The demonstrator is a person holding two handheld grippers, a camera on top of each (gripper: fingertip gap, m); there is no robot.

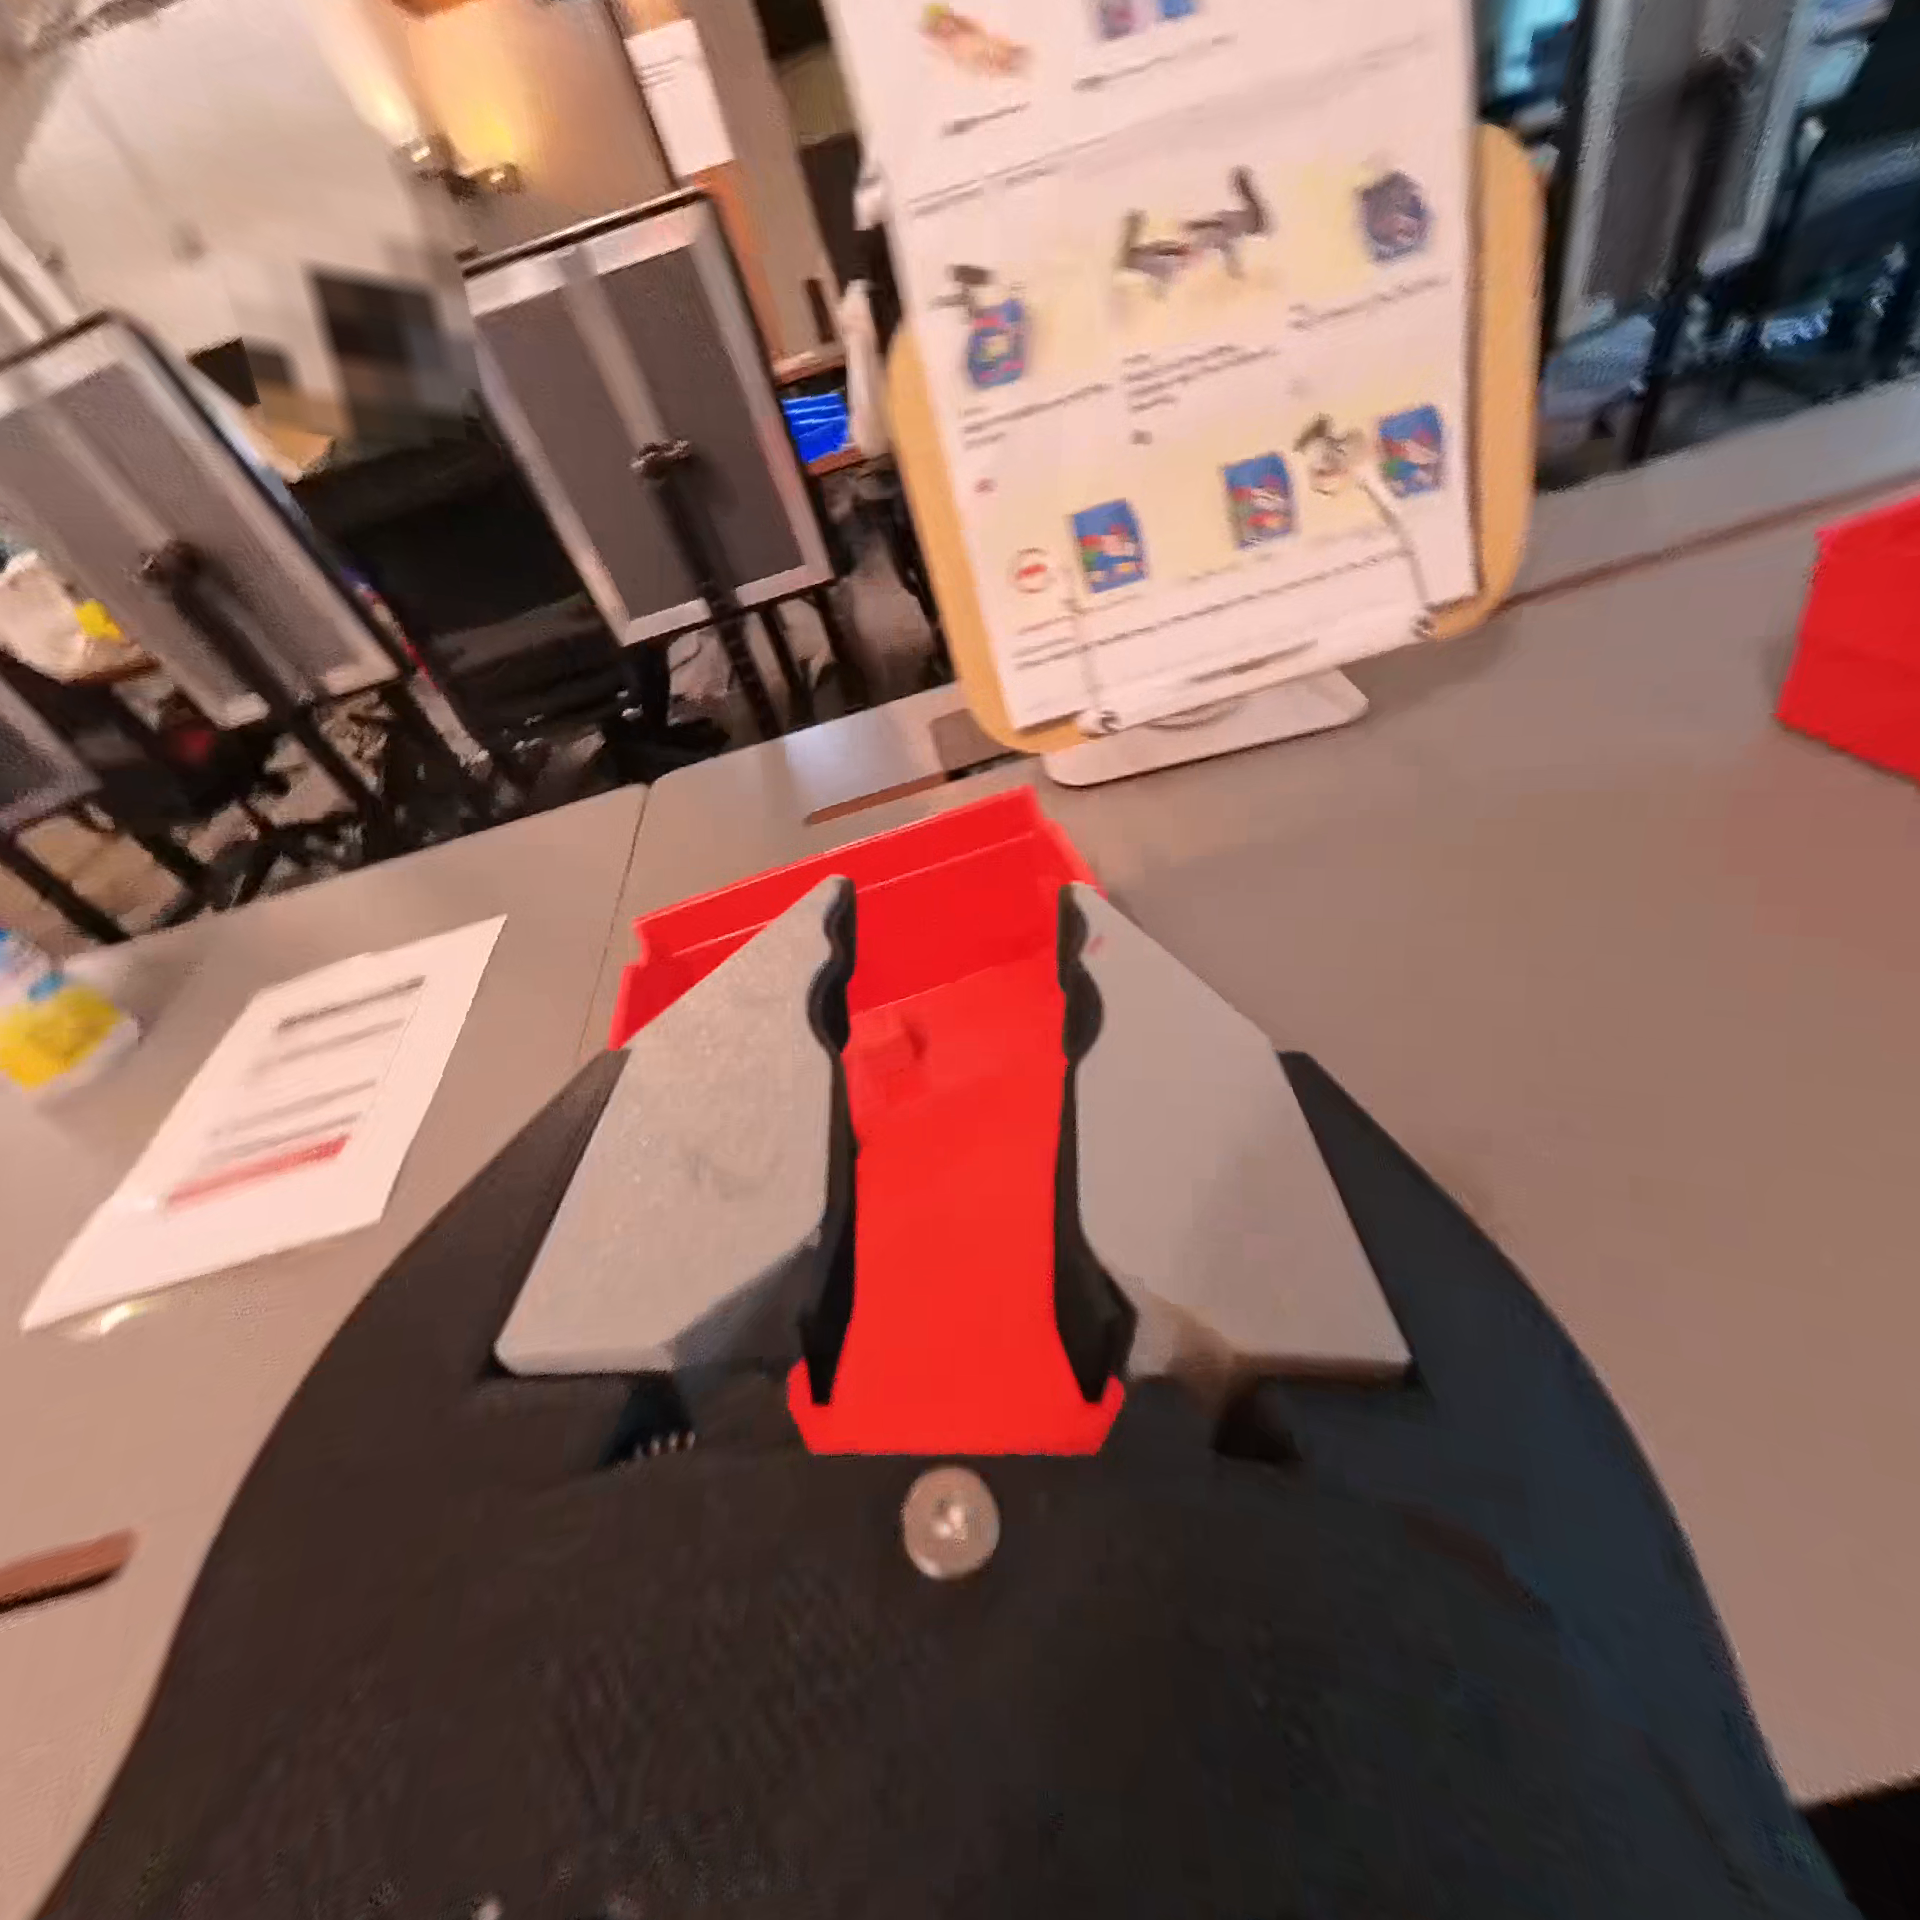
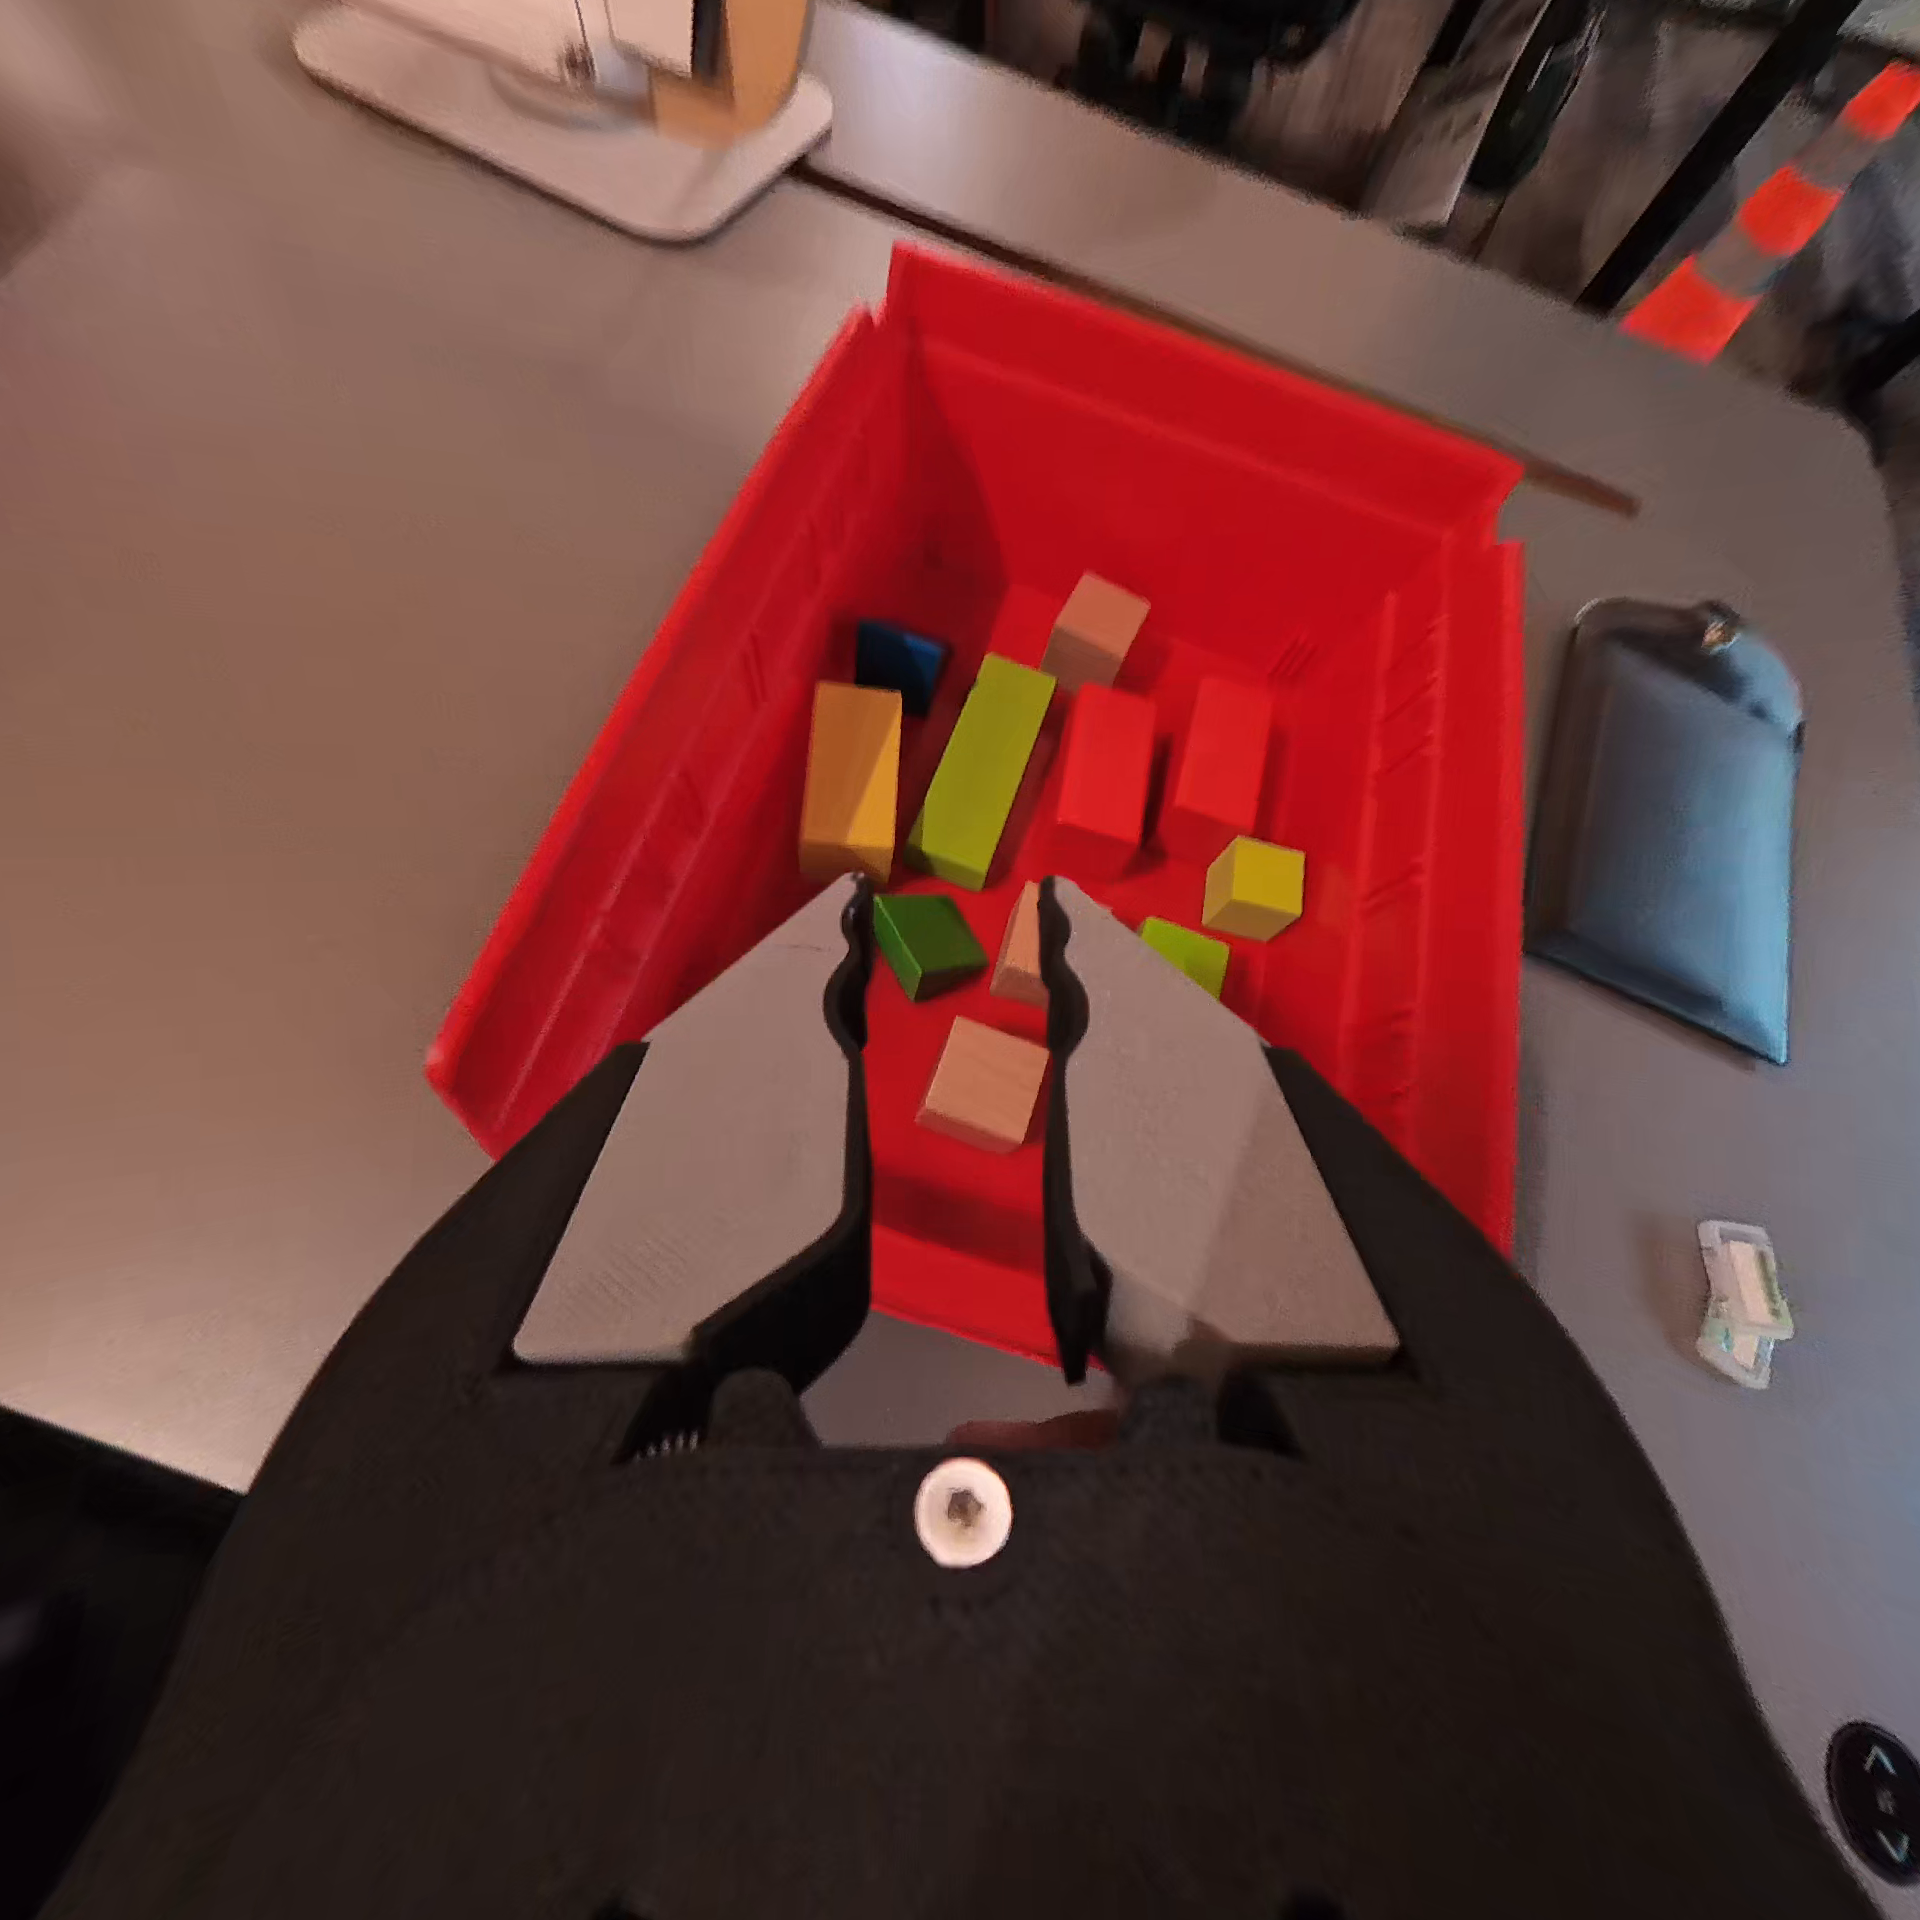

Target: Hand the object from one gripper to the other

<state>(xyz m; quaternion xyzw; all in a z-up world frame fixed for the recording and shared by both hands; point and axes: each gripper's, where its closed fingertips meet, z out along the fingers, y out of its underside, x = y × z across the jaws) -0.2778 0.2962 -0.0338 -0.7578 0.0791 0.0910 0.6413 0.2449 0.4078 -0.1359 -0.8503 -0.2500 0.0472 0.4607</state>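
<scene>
In the left wrist view my left gripper [image 1: 956, 899] is open and empty, low over a red bin [image 1: 945, 842] on the grey table. A small red block [image 1: 888, 1049] lies on that bin's floor between my fingers. In the right wrist view my right gripper [image 2: 951, 899] is open and empty above a second red bin [image 2: 665, 831]. This bin holds several wooden blocks, among them a long light green one [image 2: 982, 769], an orange one [image 2: 852, 779], a dark green one [image 2: 927, 945] and a plain wood cube [image 2: 982, 1081]. Neither view shows the other gripper.
A stand [image 1: 1205, 717] with a picture sheet is at the back of the table. A white paper [image 1: 281, 1112] and a yellow packet [image 1: 62, 1029] lie at the left. The second bin's corner [image 1: 1860, 644] shows far right. A dark pouch [image 2: 1673, 831] and a small clip-like item [image 2: 1745, 1299] lie right of the block bin. There is about 55 centimeters between the tips of the two grippers.
</scene>
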